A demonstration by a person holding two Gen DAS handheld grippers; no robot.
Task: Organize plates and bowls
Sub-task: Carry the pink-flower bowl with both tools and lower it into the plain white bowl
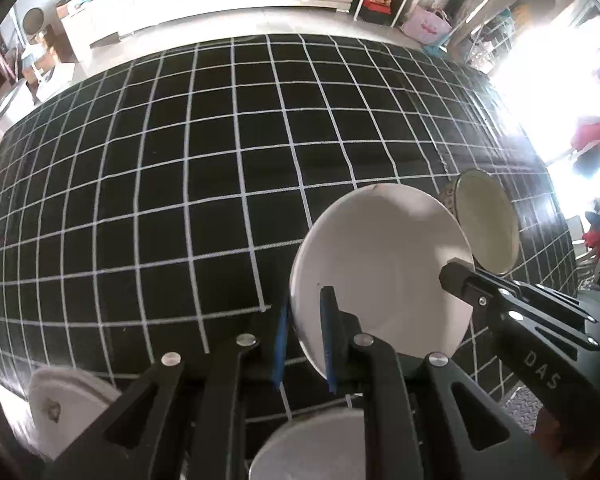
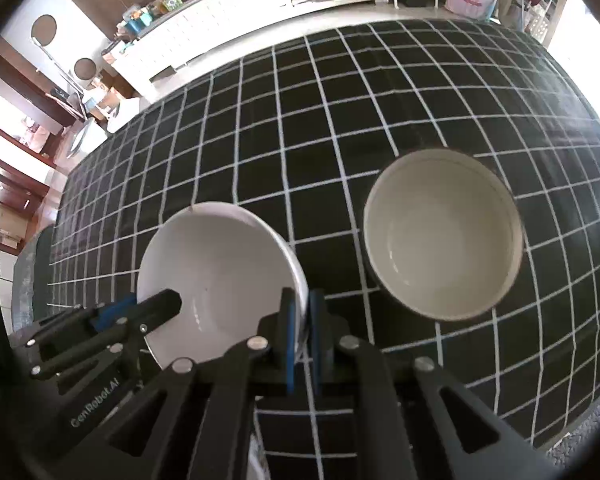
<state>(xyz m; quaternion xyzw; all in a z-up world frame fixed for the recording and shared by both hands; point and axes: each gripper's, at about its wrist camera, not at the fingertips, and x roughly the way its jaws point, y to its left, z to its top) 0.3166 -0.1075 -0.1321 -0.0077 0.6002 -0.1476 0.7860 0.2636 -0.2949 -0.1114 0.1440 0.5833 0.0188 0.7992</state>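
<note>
The table [image 2: 340, 128], under its black grid cloth, gives you most of your room: the whole far half and the left side lie bare in both wrist views, while the near edge runs just below your grippers and the right edge falls away beyond the beige bowl [image 2: 444, 232]. That bowl stands upright and alone on the cloth, right of the white bowl [image 2: 220, 276] and apart from it, so I judge the sorting barely under way, with nothing nested yet in what these views show. You hold the white bowl tilted between both tools: your right gripper [image 2: 302, 344] has its blue pads pinched nearly closed on the right rim, and your left gripper [image 1: 304, 344] clamps the left rim the same way. At the near edge, low in the left view, a white plate [image 1: 60, 404] and another pale dish [image 1: 312, 444] sit partly hidden under the gripper, still to be dealt with; mind them when you lower
</note>
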